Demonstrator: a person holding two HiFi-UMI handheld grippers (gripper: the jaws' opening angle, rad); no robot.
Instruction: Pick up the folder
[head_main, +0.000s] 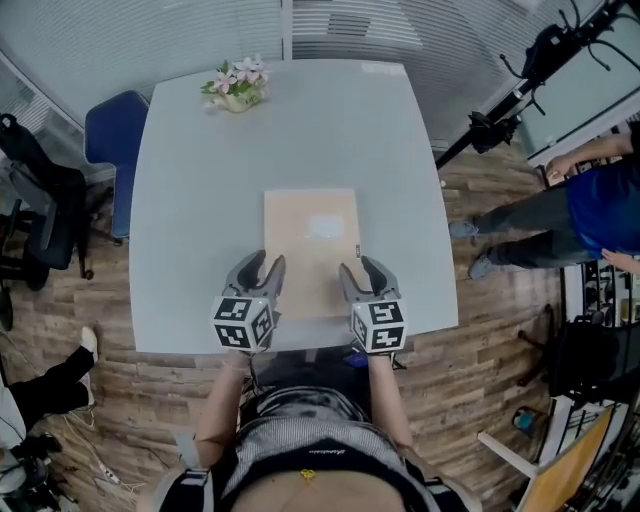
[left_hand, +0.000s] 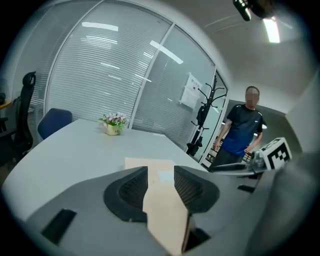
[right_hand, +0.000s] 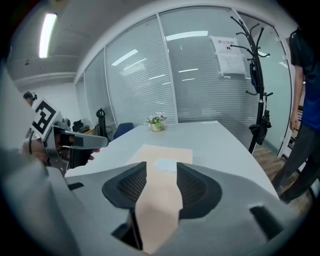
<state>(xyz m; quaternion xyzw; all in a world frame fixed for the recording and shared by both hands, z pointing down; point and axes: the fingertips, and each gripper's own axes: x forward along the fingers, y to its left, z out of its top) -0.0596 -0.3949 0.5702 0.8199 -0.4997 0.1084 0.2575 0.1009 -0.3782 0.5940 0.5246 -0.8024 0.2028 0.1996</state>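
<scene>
A tan folder (head_main: 311, 240) with a white label (head_main: 326, 227) is seen lying flat on a pale grey table (head_main: 200, 200), at 6 o'clock from the table's centre, close to the near edge. The left gripper (head_main: 260, 272) is held at the folder's 7 o'clock corner and the right gripper (head_main: 362, 276) at its 5 o'clock corner. Both sets of jaws are kept moderately apart, and the folder is framed in the gaps but not pinched. A pot of pink flowers (head_main: 237, 86) is placed at the table's 11 o'clock. A blue chair (head_main: 112, 130) is set at 10 o'clock, and a bystander in a blue shirt (head_main: 590, 205) is pictured at 3 o'clock.
</scene>
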